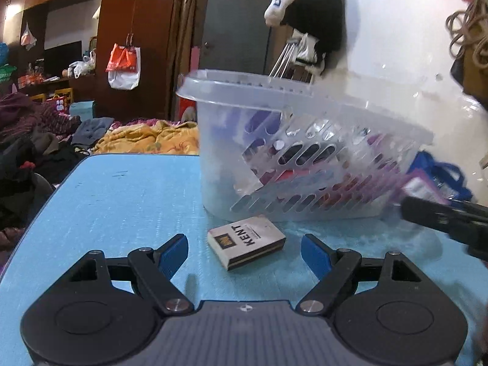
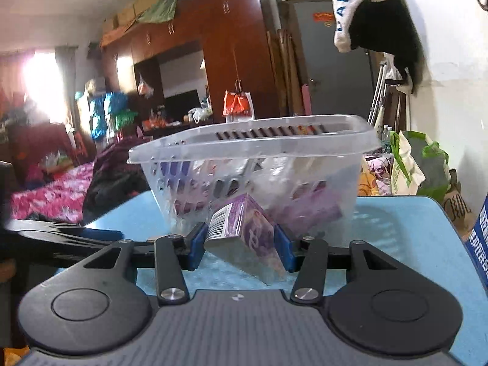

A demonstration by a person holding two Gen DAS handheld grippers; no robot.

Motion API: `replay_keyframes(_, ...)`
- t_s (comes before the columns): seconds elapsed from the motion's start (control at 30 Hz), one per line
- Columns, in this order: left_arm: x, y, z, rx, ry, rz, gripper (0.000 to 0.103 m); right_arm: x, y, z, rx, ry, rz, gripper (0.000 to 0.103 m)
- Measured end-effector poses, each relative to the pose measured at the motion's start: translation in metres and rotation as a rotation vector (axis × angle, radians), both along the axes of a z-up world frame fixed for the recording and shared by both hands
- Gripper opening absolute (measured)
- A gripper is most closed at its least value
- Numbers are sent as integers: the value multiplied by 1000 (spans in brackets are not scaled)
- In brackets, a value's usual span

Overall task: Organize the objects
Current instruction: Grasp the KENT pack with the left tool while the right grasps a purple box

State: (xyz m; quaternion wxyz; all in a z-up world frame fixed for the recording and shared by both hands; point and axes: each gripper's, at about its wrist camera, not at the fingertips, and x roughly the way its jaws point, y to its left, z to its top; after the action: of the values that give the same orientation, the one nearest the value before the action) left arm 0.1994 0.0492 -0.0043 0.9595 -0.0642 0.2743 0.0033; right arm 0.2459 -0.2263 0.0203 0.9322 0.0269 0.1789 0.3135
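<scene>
A clear plastic basket [image 1: 305, 116] with slotted walls stands on the blue table [image 1: 122, 195] and holds several small packs. A white KENT box [image 1: 246, 242] lies flat on the table in front of it. My left gripper [image 1: 244, 254] is open, its blue pads on either side of the KENT box, not touching it. My right gripper [image 2: 241, 241] is shut on a purple pack [image 2: 247, 235] with a barcode label, held tilted just above the table [image 2: 396, 228], in front of the basket [image 2: 253, 152]. The right gripper [image 1: 442, 216] shows blurred at the right of the left wrist view.
A bed piled with clothes and blankets [image 1: 137, 137] lies beyond the table's far edge. A dark wooden wardrobe [image 2: 231, 48] and a grey door [image 2: 329, 61] stand behind. Bags [image 2: 421, 164] sit by the white wall on the right. A blue box [image 2: 479, 238] stands at the table's right edge.
</scene>
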Motion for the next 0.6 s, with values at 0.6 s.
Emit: replay_keyframes(0.6, 14, -21, 0, 47, 63, 70, 70, -1, -9, -15, 52, 11, 17, 52)
